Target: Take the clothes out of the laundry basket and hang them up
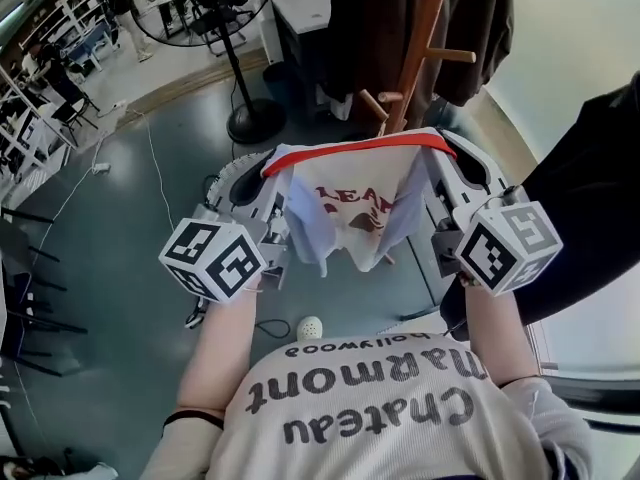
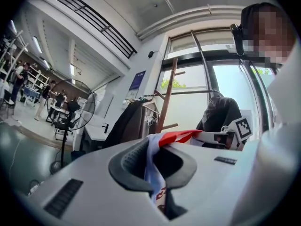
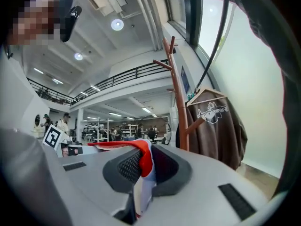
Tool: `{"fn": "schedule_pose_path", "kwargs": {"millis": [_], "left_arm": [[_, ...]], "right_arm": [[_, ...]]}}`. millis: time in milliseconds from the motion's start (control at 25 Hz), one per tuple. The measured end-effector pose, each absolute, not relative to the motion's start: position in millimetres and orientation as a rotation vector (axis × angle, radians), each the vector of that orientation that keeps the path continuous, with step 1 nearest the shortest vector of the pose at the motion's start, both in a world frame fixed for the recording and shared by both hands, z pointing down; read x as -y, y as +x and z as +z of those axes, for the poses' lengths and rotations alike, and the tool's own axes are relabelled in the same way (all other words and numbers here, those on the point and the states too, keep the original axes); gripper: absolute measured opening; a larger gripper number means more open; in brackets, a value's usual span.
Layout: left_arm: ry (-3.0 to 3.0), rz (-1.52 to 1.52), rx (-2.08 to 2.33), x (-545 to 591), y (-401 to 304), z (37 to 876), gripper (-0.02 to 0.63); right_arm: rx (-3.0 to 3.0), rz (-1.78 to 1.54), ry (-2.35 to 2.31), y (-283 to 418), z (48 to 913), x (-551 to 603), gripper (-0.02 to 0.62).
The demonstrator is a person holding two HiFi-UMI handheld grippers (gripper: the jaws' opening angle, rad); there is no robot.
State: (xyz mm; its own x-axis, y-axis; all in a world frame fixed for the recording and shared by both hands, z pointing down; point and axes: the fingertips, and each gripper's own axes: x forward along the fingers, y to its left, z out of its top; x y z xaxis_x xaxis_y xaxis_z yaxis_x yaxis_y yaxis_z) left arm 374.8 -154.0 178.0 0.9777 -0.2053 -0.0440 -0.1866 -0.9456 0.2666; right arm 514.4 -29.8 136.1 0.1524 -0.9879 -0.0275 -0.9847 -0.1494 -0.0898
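Note:
A white T-shirt (image 1: 350, 213) with a red collar and red print hangs stretched between my two grippers, in front of the wooden coat rack (image 1: 415, 38). My left gripper (image 1: 268, 173) is shut on the shirt's left shoulder; white cloth (image 2: 151, 171) is pinched between its pads. The right gripper (image 1: 448, 160) is shut on the other shoulder, the red collar (image 3: 142, 159) running through its jaws. The collar band (image 2: 178, 136) spans the gap between them. No laundry basket is in view.
Dark garments (image 1: 370, 28) hang on the rack, and a brown hoodie (image 3: 216, 126) hangs on one peg. A standing fan (image 1: 215, 8) with a round base (image 1: 255, 120) is at the left. A small white object (image 1: 310, 326) lies on the grey floor.

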Motion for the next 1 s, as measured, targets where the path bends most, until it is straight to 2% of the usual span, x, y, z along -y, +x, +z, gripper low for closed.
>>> {"fn": "schedule_pose_path", "kwargs": {"millis": [440,1000], "left_arm": [[2.893,-0.130,-0.110,164,367,158,0.021],[2.903,-0.165,-0.354,172,408,144,0.021]], "right_arm": [[-1.645,0.006,-2.553,474,130,5,0.044],[-1.365,0.074,-2.754,485,115,-12,0.044]]}}
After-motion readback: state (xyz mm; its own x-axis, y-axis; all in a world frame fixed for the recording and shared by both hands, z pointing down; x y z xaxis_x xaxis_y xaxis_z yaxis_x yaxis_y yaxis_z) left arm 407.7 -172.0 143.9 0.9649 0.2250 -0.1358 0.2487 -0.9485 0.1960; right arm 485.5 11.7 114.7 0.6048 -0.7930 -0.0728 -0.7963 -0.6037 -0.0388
